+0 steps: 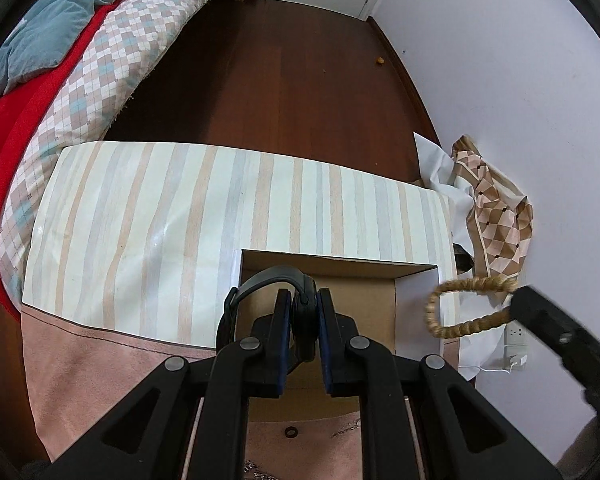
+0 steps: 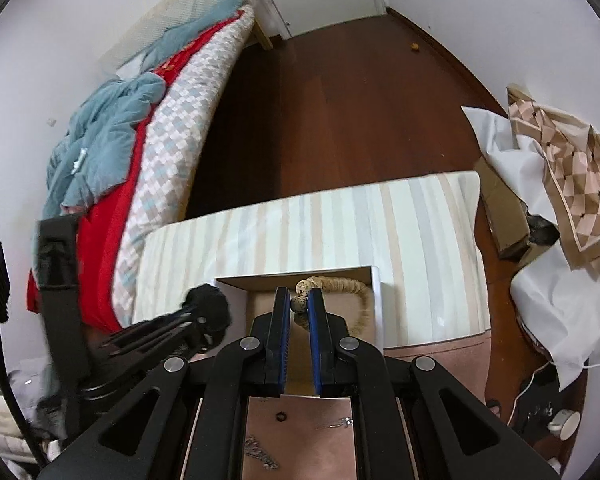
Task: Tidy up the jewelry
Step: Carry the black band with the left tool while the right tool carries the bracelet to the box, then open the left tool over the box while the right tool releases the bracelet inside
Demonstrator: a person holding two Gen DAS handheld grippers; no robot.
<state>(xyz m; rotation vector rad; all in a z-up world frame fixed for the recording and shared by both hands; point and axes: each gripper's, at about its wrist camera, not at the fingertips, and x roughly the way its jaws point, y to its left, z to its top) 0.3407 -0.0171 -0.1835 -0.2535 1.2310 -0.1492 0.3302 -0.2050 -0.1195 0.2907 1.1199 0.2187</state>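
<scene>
Left wrist view: my left hand-held gripper pinches a black watch, probably by its case, over the cardboard box. My right hand-held gripper pinches a beaded bracelet above that box.

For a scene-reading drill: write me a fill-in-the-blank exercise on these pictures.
1. The left tool is shut on a ____ wristwatch with a strap.
2. The right tool grips a tan ____ bracelet.
3. Both hang over an open brown ____ box.
4. The box rests on a ____ cloth.

Missing: black; beaded; cardboard; striped
</scene>
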